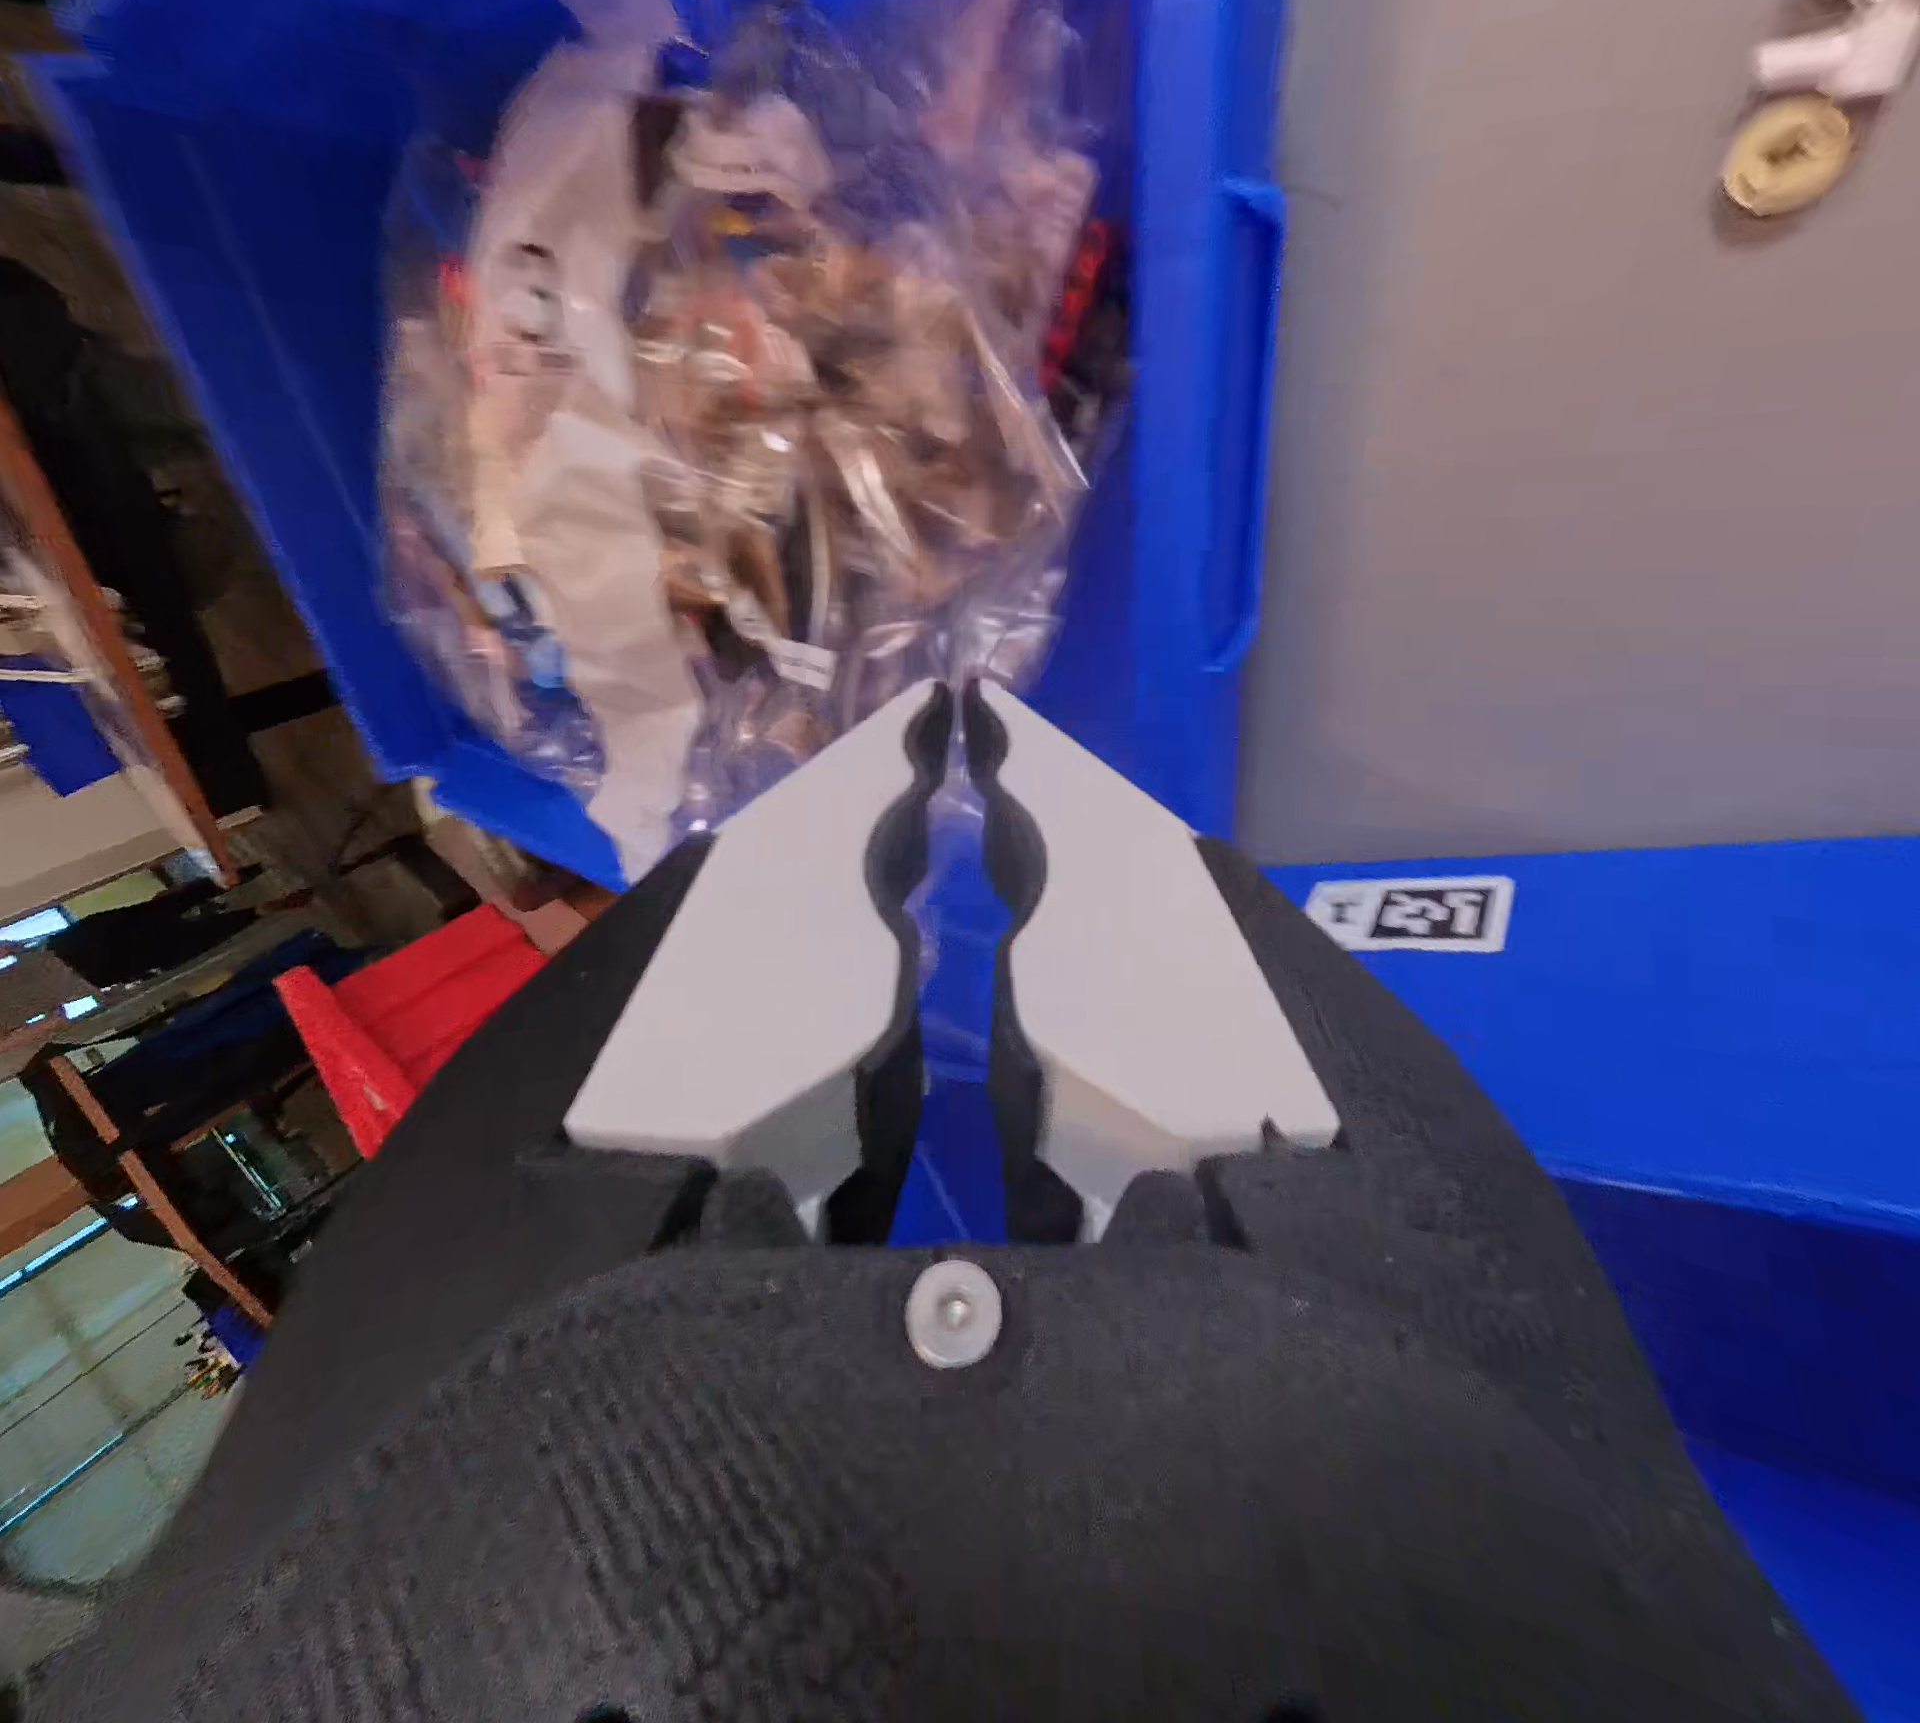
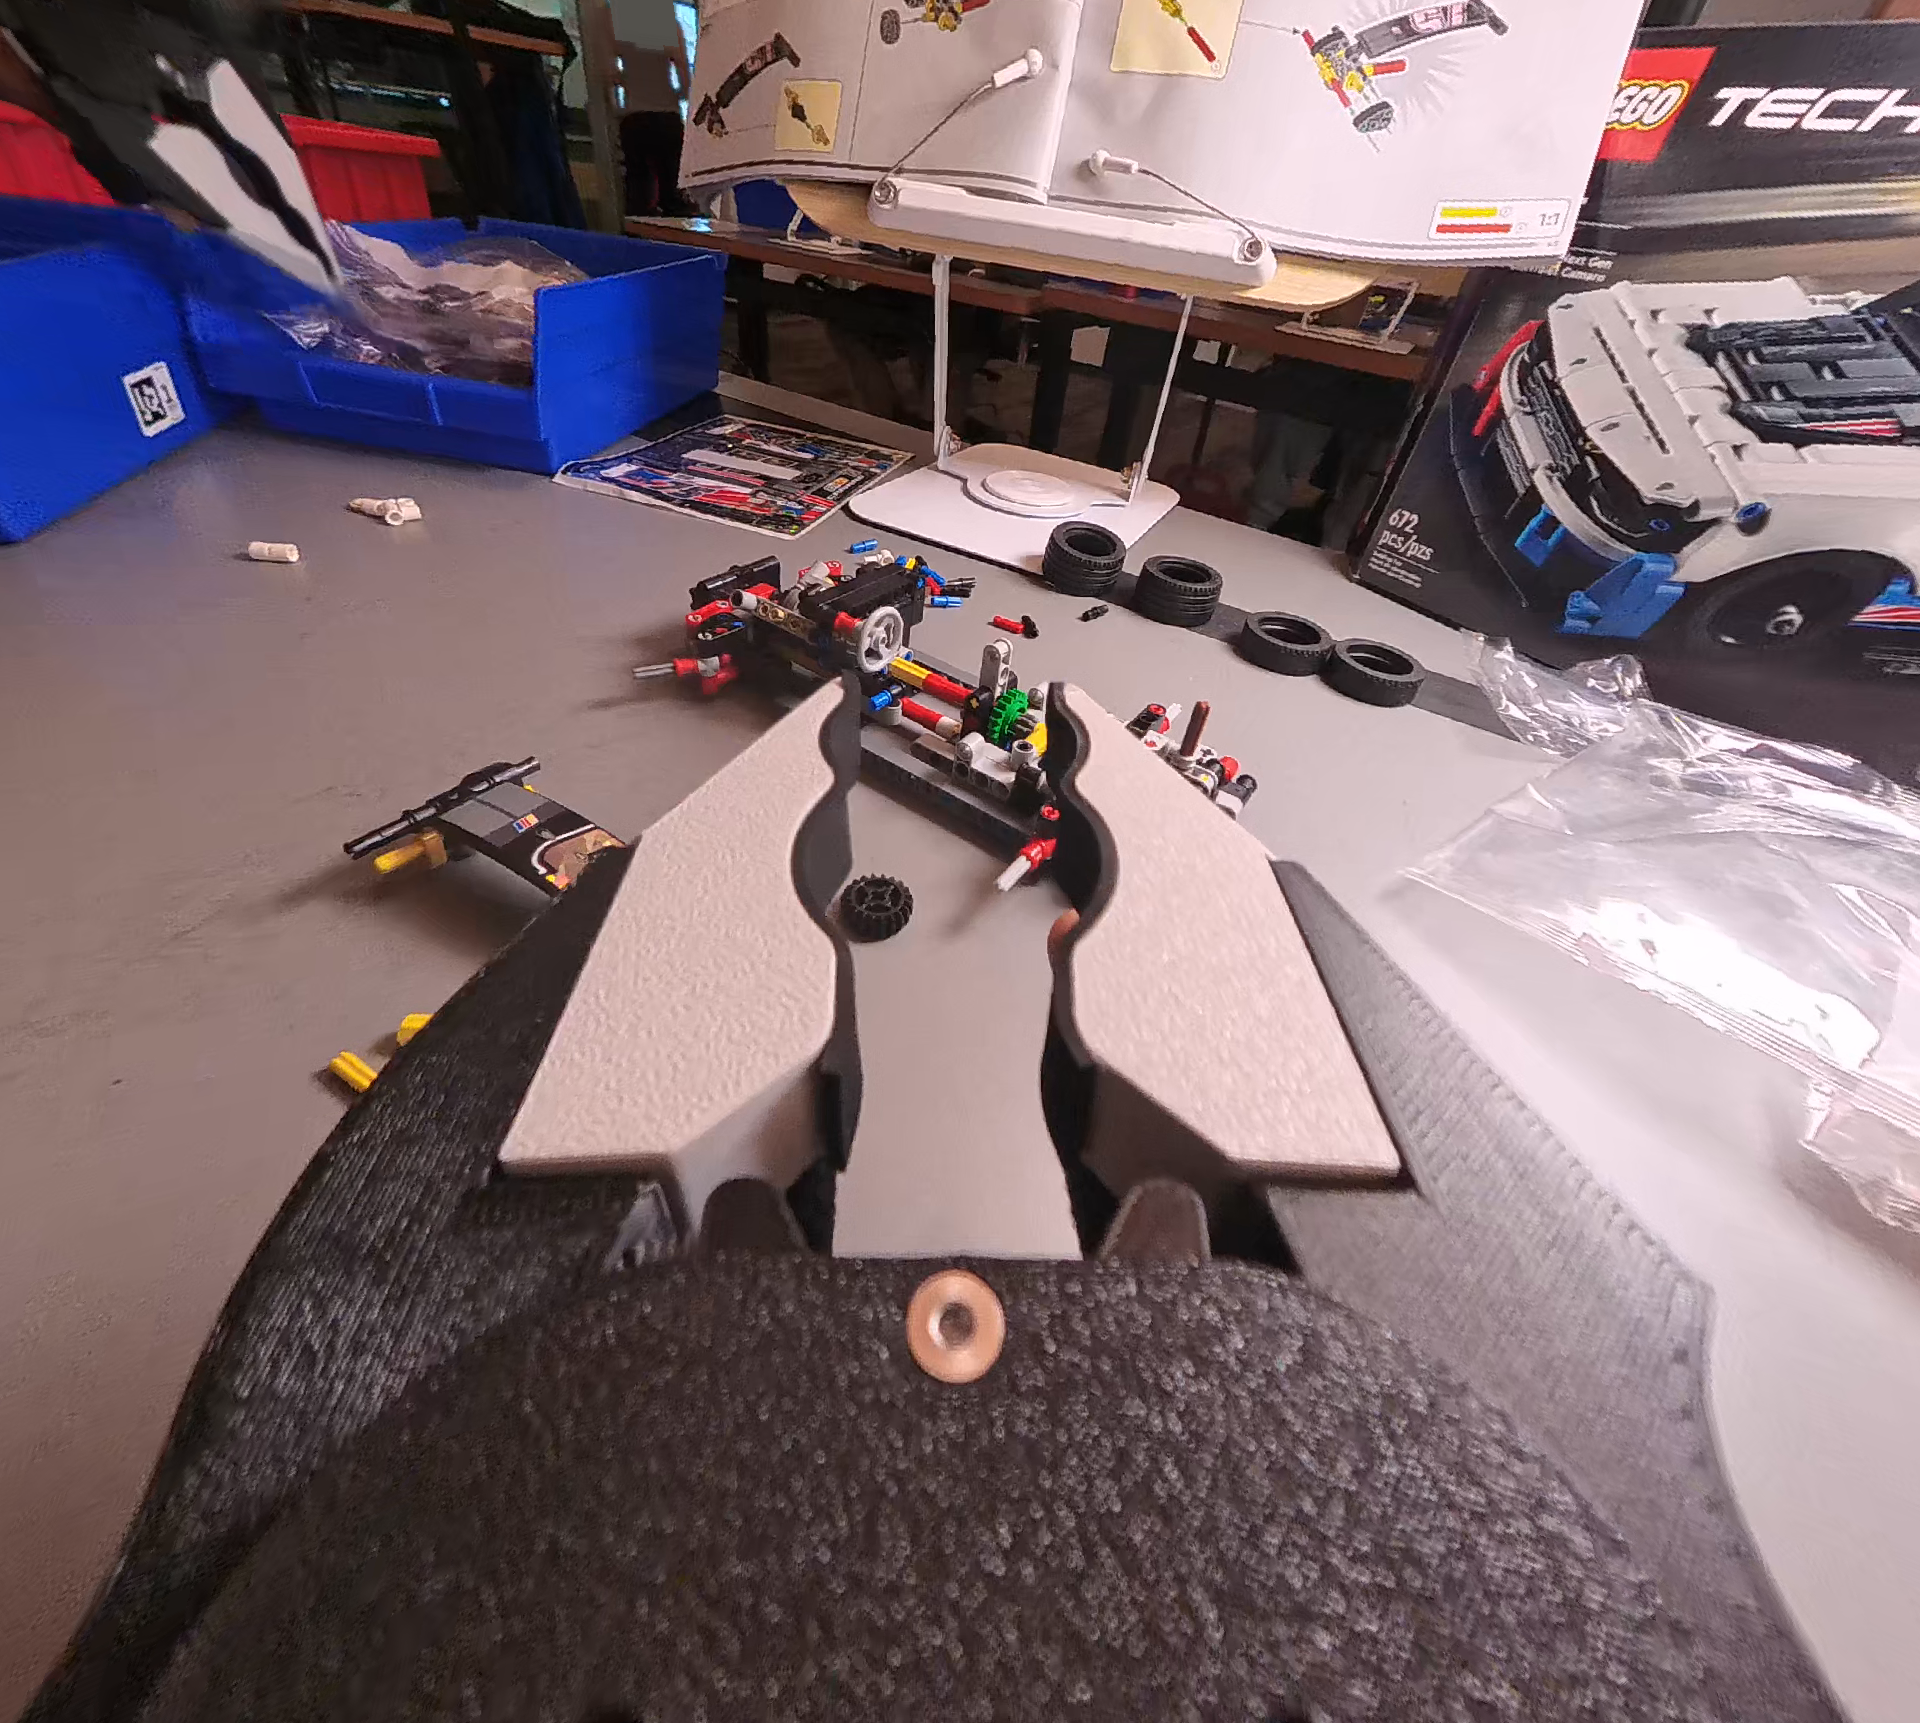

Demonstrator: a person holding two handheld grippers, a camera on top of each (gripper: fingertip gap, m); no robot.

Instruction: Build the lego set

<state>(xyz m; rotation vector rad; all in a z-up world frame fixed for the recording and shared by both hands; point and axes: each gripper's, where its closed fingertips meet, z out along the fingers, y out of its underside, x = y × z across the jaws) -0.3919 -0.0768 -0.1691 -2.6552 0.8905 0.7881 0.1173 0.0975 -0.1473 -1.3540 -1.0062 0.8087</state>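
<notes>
My left gripper (image 1: 957, 699) is shut on the edge of a clear plastic bag of lego parts (image 1: 727, 385) that lies in a blue bin (image 1: 1195, 323). In the right wrist view this gripper (image 2: 312, 260) shows far left over the same bin (image 2: 582, 364). My right gripper (image 2: 951, 702) is open and empty, low over the grey table. A small black gear (image 2: 876, 906) lies on the table between its fingers. The part-built lego chassis (image 2: 862, 634) lies just beyond the fingertips. A black panel piece (image 2: 499, 826) lies to the left.
An instruction booklet (image 2: 1143, 11) stands on a white stand (image 2: 1013, 494). Several black tyres (image 2: 1179, 590) sit right of the stand, with the set's box (image 2: 1683, 447) behind. Empty clear bags (image 2: 1714, 884) lie right. A sticker sheet (image 2: 738, 473) and small white pieces (image 2: 387, 510) lie left. A second blue bin (image 1: 1662, 998) is near.
</notes>
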